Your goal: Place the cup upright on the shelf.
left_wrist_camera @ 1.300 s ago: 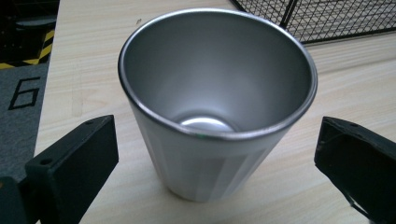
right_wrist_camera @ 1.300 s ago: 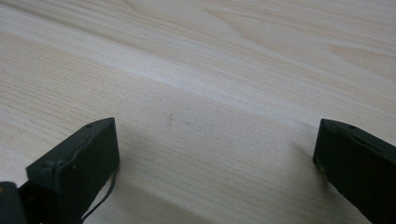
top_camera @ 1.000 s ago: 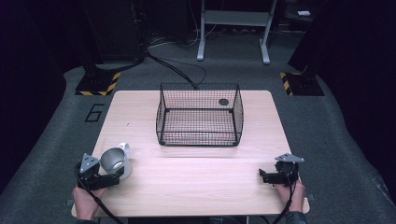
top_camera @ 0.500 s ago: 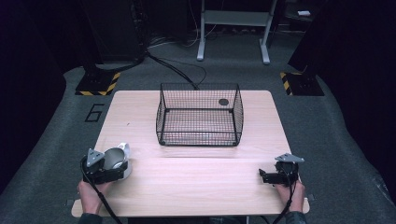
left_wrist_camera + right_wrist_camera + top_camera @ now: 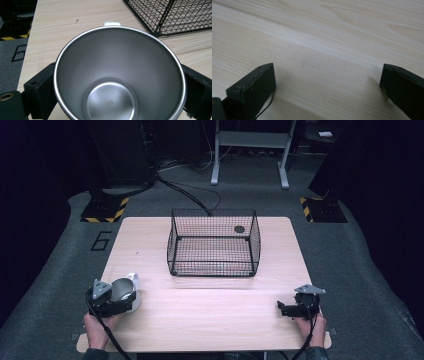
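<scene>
The left gripper (image 5: 116,301) is sitting at the near left part of the table (image 5: 210,315). Its jaws are standing wide apart, one on each side of a shiny metal cup (image 5: 117,77), and I cannot tell if they are squeezing it. The cup is lying on its side with its mouth facing the gripper, and its white handle (image 5: 112,24) is pointing away. A black wire basket (image 5: 214,242) is standing in the middle of the table, well apart from the cup. The right gripper (image 5: 327,90) is resting low over the near right part, jaws wide open and holding nothing.
</scene>
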{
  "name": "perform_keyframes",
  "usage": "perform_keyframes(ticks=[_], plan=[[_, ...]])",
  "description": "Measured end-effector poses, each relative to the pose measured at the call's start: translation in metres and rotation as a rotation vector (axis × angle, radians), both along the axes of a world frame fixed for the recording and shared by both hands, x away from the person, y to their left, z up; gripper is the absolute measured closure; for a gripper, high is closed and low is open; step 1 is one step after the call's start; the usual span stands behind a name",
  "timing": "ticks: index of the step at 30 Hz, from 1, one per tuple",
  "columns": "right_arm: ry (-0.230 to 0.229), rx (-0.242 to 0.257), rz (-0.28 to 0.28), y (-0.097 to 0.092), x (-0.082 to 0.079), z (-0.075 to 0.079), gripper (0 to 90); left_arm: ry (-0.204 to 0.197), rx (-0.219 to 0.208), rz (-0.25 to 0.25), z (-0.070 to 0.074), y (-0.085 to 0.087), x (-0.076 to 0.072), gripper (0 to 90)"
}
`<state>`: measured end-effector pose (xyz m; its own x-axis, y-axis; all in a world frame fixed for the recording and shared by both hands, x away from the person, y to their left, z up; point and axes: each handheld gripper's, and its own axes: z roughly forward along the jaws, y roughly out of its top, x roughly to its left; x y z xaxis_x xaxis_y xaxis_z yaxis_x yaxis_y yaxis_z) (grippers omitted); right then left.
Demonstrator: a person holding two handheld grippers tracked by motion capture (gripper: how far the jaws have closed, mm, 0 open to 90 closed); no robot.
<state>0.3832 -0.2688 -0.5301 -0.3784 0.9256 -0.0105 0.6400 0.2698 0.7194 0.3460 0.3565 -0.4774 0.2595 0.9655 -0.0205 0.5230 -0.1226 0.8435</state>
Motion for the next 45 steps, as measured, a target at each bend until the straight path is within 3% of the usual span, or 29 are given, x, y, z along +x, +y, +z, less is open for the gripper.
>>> perform_keyframes(ticks=[8, 16, 32, 45], plan=[[0.000, 0.000, 0.000, 0.000, 0.000, 0.000, 0.0, 0.002, -0.004, 0.000, 0.003, 0.004, -0.001, 6.7], [0.000, 0.000, 0.000, 0.000, 0.000, 0.000, 0.0, -0.022, -0.011, -0.008, 0.010, 0.005, -0.006, 6.7], [0.004, 0.012, -0.014, 0.002, 0.001, 0.000, 0.0, -0.037, 0.016, -0.111, 0.033, -0.013, -0.012, 6.7], [0.004, 0.007, -0.016, 0.001, 0.001, 0.000, 0.0, -0.035, 0.017, -0.173, 0.043, -0.027, -0.011, 6.7]])
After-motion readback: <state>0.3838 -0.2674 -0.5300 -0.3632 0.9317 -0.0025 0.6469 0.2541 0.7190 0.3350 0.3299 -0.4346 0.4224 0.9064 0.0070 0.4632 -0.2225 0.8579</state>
